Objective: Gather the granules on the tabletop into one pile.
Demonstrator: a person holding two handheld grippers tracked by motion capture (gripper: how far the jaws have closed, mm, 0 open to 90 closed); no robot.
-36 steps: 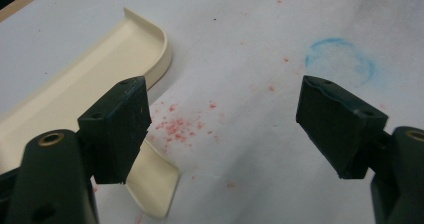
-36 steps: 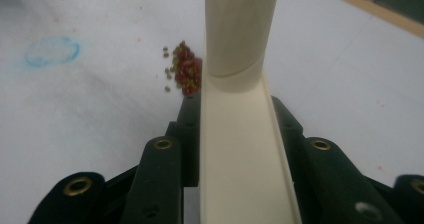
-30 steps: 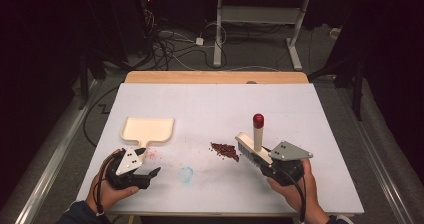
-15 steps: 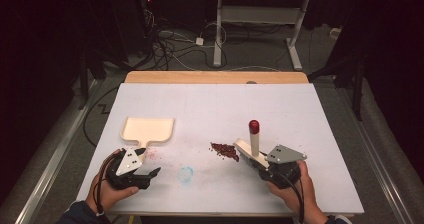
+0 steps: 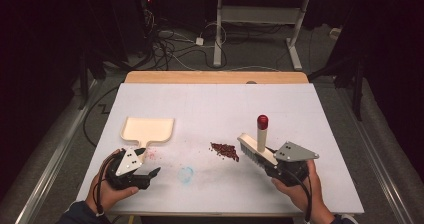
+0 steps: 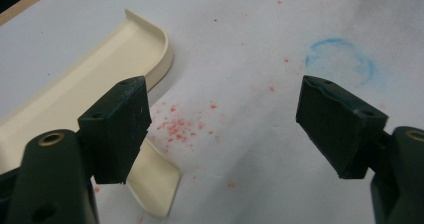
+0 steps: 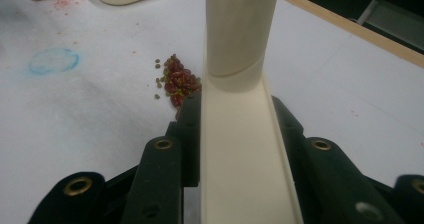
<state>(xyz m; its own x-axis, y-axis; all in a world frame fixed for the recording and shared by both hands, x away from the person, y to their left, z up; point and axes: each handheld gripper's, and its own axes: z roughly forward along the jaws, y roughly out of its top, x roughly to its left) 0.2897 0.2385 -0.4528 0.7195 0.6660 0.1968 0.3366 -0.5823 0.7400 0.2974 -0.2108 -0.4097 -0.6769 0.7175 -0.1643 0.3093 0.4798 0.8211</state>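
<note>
The right gripper (image 5: 267, 160) is clamped on the brush (image 5: 255, 149), whose bristles stand just right of the bean pile (image 5: 224, 151). The left gripper (image 5: 150, 173) hangs with jaws wide and empty just below the dustpan (image 5: 148, 130), which lies well left of the pile. With the pan unheld and far off, a sweep would likely scatter beans across the table (image 5: 210, 109).
</note>
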